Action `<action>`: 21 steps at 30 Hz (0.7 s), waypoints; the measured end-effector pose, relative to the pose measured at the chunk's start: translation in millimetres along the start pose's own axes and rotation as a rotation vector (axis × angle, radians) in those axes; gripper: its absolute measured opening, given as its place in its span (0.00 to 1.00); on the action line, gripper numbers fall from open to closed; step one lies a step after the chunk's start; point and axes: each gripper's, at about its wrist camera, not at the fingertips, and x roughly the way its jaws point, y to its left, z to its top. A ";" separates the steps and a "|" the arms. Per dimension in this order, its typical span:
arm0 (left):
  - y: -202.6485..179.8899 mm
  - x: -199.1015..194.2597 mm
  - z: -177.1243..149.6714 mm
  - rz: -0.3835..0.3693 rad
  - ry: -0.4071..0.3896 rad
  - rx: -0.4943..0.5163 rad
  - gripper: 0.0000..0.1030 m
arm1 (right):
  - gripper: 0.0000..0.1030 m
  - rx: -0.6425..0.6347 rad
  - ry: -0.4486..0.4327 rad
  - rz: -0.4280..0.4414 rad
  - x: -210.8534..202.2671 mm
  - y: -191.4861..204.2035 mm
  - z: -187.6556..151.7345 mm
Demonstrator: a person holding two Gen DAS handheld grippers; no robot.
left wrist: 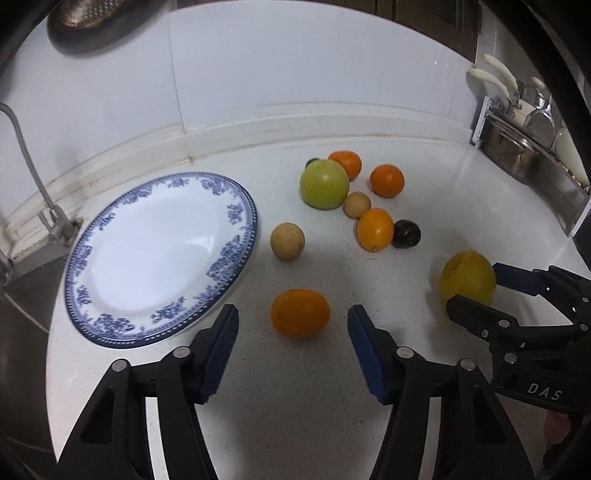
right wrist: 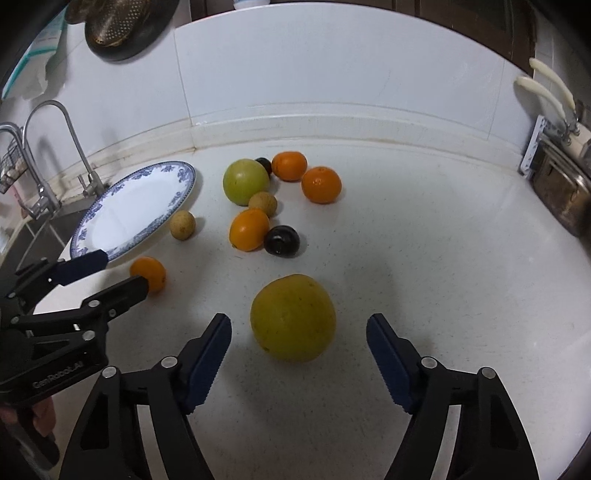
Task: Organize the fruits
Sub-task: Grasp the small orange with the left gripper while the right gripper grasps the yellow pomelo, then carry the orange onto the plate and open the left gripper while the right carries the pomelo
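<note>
A blue-patterned white plate (left wrist: pixel 159 254) lies at the left of the white counter, empty; it also shows in the right wrist view (right wrist: pixel 136 208). My left gripper (left wrist: pixel 291 321) is open, its fingers either side of a small orange (left wrist: pixel 300 313), which also shows in the right wrist view (right wrist: pixel 149 273). My right gripper (right wrist: pixel 298 325) is open around a large yellow fruit (right wrist: pixel 293 317), seen too in the left wrist view (left wrist: pixel 467 277). Behind lie a green apple (left wrist: pixel 324 183), three oranges (left wrist: pixel 375 229), two tan fruits (left wrist: pixel 287 242) and a dark plum (left wrist: pixel 406 233).
A sink and tap (right wrist: pixel 79 147) are at the left past the plate. A metal rack with utensils (left wrist: pixel 528 136) stands at the back right. A colander (right wrist: pixel 118 26) hangs on the tiled wall.
</note>
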 end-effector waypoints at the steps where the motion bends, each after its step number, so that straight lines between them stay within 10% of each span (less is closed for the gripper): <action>1: 0.5 3.1 0.9 -0.006 0.010 -0.005 0.54 | 0.68 0.002 0.006 0.004 2.3 -0.6 0.1; 21: -0.5 14.5 3.4 -0.033 0.051 -0.012 0.34 | 0.49 0.012 0.032 0.046 16.4 -1.2 2.6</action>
